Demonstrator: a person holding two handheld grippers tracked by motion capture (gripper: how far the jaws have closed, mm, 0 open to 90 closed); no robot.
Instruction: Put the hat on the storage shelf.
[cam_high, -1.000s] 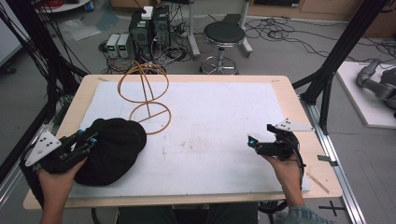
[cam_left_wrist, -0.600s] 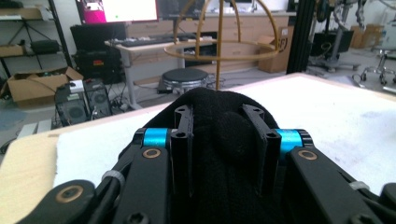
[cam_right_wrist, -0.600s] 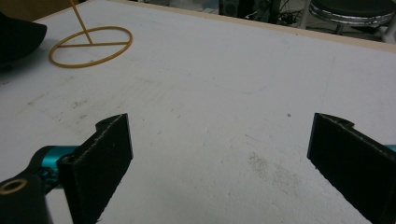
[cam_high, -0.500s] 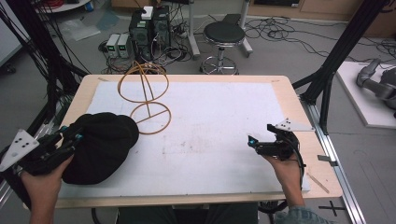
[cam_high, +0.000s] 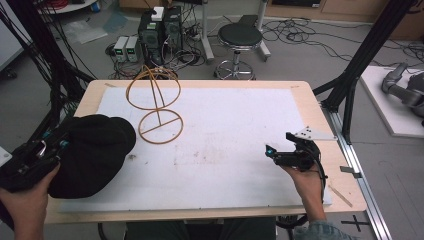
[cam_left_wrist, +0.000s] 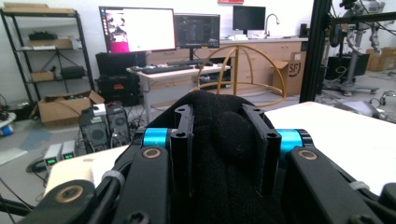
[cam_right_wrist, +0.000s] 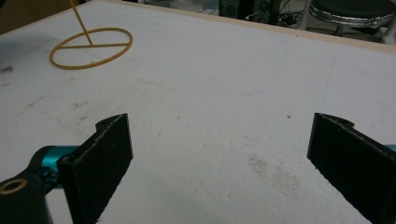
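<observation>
My left gripper is shut on a black knitted hat at the table's left edge. The person's left hand holds it partly beyond that edge. In the left gripper view the hat bulges between the two jaws of my left gripper. A wooden wire hat stand stands upright on its ring base at the back left, close beside the hat. Its dome rises behind the hat. My right gripper rests low at the front right, open and holding nothing. From my right gripper, the stand's base ring lies far off.
A white mat covers the wooden table. Black frame posts stand at both sides. A stool and computer boxes are on the floor behind the table. A thin stick lies near the front right corner.
My left gripper has moved left and up, carrying the black hat toward the table's left edge. The right gripper has stayed where it was.
</observation>
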